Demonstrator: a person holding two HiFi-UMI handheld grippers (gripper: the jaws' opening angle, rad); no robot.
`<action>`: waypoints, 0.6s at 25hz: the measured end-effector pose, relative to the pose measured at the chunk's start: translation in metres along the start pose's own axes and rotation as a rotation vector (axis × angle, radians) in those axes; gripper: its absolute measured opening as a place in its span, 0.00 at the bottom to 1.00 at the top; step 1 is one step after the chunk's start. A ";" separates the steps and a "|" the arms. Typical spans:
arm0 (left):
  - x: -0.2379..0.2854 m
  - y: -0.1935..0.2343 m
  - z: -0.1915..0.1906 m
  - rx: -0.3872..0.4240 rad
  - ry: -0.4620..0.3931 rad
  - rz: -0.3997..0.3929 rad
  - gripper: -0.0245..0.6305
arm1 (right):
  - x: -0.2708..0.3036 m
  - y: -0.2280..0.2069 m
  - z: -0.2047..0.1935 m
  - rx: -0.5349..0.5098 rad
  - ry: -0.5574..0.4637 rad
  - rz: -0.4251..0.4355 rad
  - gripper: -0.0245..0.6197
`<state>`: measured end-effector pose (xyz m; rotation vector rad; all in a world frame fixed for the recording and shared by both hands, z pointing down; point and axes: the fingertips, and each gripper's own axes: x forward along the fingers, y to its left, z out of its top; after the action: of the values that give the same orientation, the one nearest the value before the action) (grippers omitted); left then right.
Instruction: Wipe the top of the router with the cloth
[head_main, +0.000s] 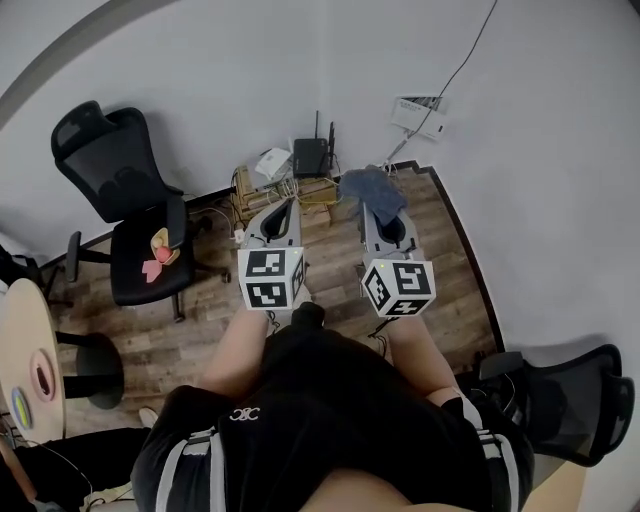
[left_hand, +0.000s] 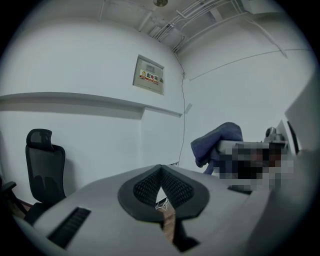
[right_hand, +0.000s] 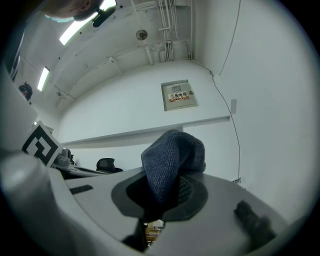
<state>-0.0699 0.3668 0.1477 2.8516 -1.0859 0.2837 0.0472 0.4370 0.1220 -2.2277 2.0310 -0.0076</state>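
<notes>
The black router (head_main: 311, 157), with two upright antennas, sits on a low stack of boxes against the wall corner. A blue-grey cloth (head_main: 375, 192) hangs from my right gripper (head_main: 374, 208), just right of the router and nearer to me. In the right gripper view the cloth (right_hand: 172, 160) bulges up from between the shut jaws of the right gripper (right_hand: 165, 192). My left gripper (head_main: 288, 205) is held beside it, just short of the router. In its own view the left gripper (left_hand: 161, 171) is shut and empty, with the cloth (left_hand: 216, 142) off to its right.
A black office chair (head_main: 130, 215) with a small pink and yellow item (head_main: 158, 252) on its seat stands at the left. Another chair (head_main: 565, 400) is at the lower right. A round table (head_main: 22, 345) is at the far left. Cables and white boxes (head_main: 270, 162) lie around the router. The floor is wood.
</notes>
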 end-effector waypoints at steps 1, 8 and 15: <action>0.010 0.005 0.001 -0.006 0.001 0.000 0.05 | 0.010 -0.003 0.000 -0.003 0.002 0.001 0.11; 0.075 0.046 0.023 -0.024 -0.005 -0.009 0.05 | 0.088 -0.015 0.004 -0.027 0.025 0.007 0.11; 0.134 0.106 0.034 -0.082 -0.006 0.008 0.05 | 0.174 -0.010 0.001 -0.068 0.059 0.049 0.11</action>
<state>-0.0371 0.1956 0.1413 2.7787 -1.0837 0.2259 0.0742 0.2656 0.1081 -2.2416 2.1474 0.0001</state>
